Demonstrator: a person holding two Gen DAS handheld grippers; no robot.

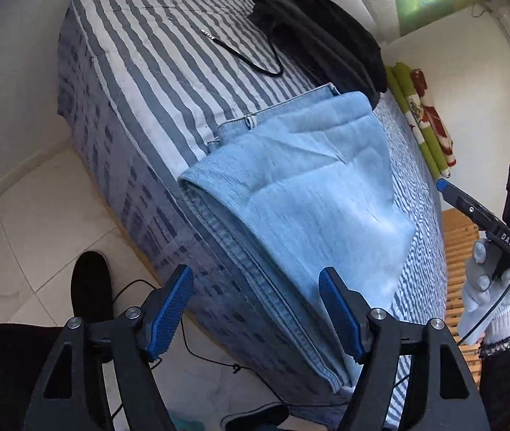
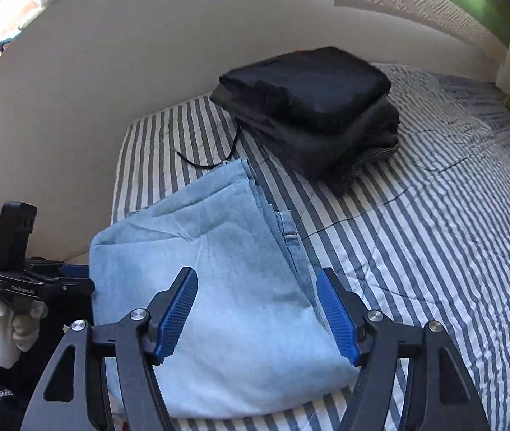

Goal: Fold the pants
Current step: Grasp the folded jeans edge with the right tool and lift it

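The jeans (image 1: 301, 194) lay folded on the bed (image 1: 140, 82), near its edge, with one long side running right along that edge. They were pale blue denim, folded into a thick flat pad of a few layers. A belt loop (image 2: 289, 231) and a bit of the waistband peeked out on one side.

The left gripper (image 1: 256, 314) hung over the near end of the jeans. Its blue ribbed fingers (image 1: 170, 314) stood wide apart and held nothing. The right gripper (image 2: 256, 314) hung over the jeans too, and its fingers (image 2: 177, 314) were also wide apart and empty.

Denim like this was likely soft and floppy but a bit heavy, so a folded stack would sag if lifted by one corner. It did not look slippery, and the ribbed fingers should bite it well. The best places to grab seemed to be the thick folded edge and the stitched seam by the bed's edge, one gripper at each end, pinching all the layers at once.

The bed had a quilted cover with grey and white stripes. Farther back sat a pile of dark clothes (image 2: 309, 107), folded square, with a thin black cord (image 1: 251, 61) trailing from it
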